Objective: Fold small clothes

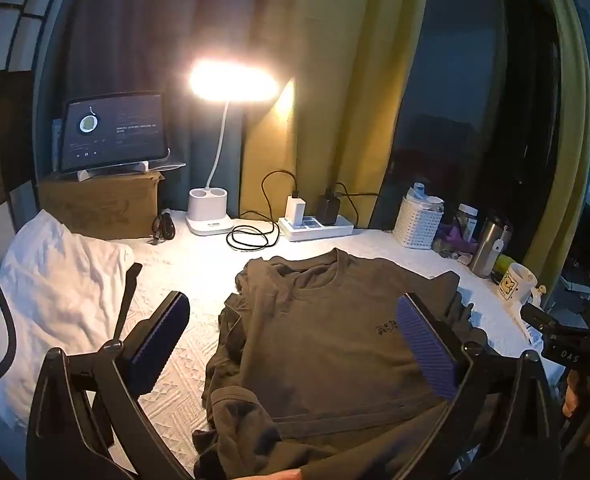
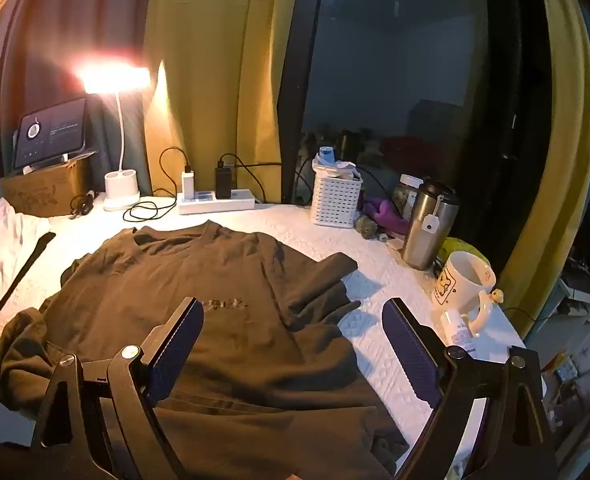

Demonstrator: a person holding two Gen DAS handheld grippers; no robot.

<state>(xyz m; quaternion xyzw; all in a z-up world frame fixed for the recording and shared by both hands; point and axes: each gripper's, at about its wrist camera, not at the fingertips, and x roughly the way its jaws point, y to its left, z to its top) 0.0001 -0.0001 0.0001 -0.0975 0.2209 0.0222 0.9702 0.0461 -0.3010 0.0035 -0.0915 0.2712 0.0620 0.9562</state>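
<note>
Two grippers, left (image 1: 295, 344) and right (image 2: 295, 356), hover with jaws wide and empty over the olive T-shirt (image 2: 199, 312) lying front-up on the white bench (image 2: 379, 276); folding appears unstarted, so a sleeve or hem likely needs grasping next.

The T-shirt (image 2: 199, 304) lies spread on the table (image 2: 379, 280) before me, collar toward the far edge, with my left tool (image 1: 295, 344) over its left half and my right tool (image 2: 295, 344) over its right edge. Left of it lies a pillow (image 1: 51, 288), and behind that a tablet (image 1: 113, 132) stands on a cardboard box (image 1: 99, 208). Along the back stand a lamp (image 2: 121, 188), then a power strip (image 2: 215, 200), then a basket (image 2: 335, 200); a tumbler (image 2: 427, 228) and mug (image 2: 463, 284) stand at right.
</note>
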